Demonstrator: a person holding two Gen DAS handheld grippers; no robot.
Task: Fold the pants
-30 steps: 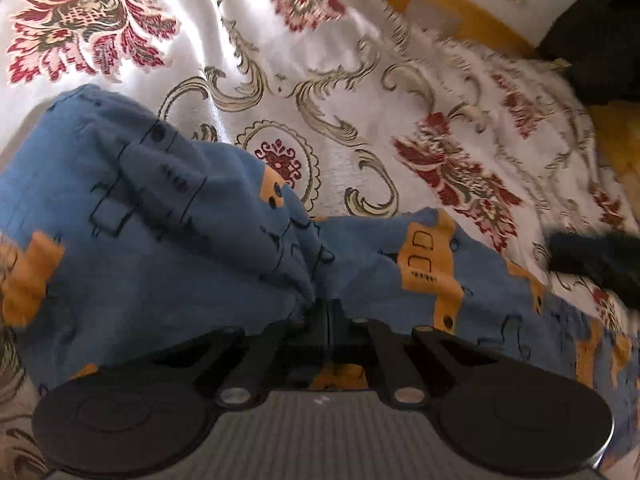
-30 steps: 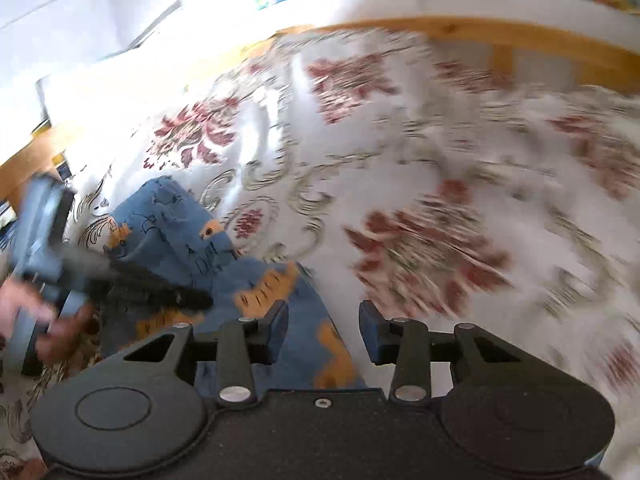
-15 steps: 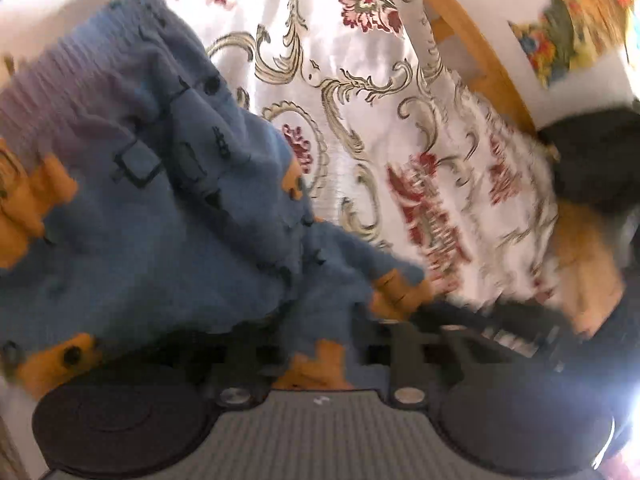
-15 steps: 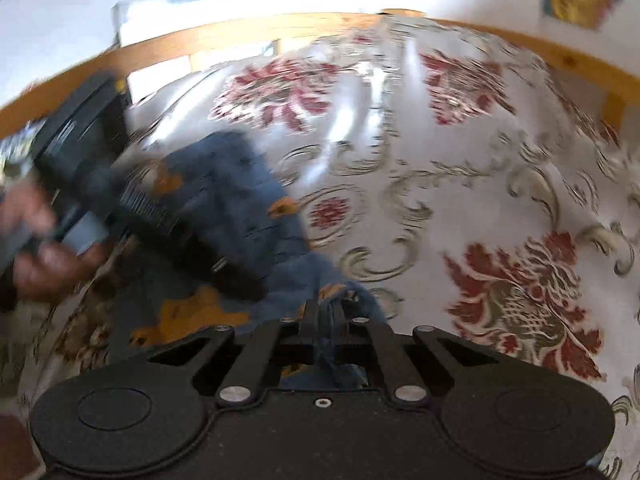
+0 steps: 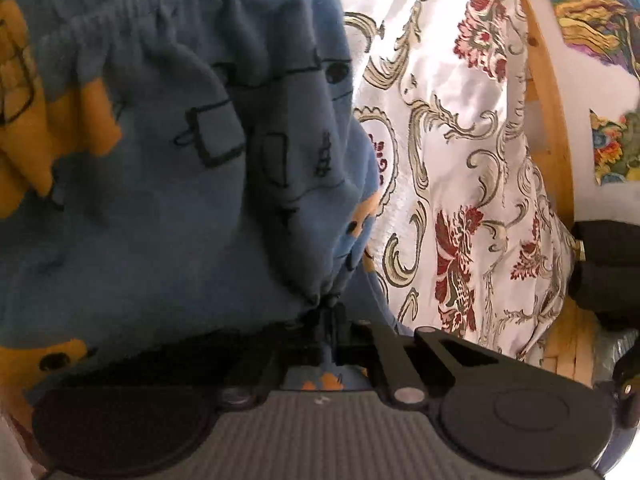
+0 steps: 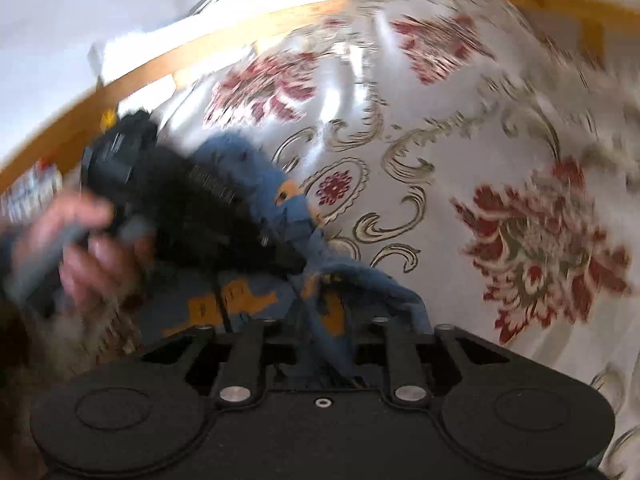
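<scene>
1. Both grippers are clamped on cloth: the left gripper (image 5: pixel 329 312) has its jaws pinched together on a gathered bunch of the blue pants (image 5: pixel 160 200), and the right gripper (image 6: pixel 326 344) is closed on another fold of the same garment (image 6: pixel 256 196).
2. From the left wrist view, the pants hang up off the bedspread (image 5: pixel 452 128), with the elastic waistband (image 5: pixel 180 12) at the top of the frame and the fabric draping towards the jaws.
3. From the right wrist view, the cloth runs from the right jaws up and left to the other gripper, which a person's hand (image 6: pixel 88 248) holds; this picture is blurred by motion, so exactly which part of the pants each side has is hard to say, perhaps a leg end and the crotch area.
4. The step in hand looks like lifting and spreading the garment so the two legs can be laid one over the other.
5. To do it well, keep both grips firm and draw the grippers apart until the cloth between them is taut, without twisting.
6. Let the loose part hang free so the wrinkles fall out, then lower it onto a bare stretch of the patterned bedspread, away from the wooden bed rail (image 5: pixel 548 92).
7. Lay the waistband flat first, then bring the held edges down level, so the seams line up before either grip lets go.
</scene>
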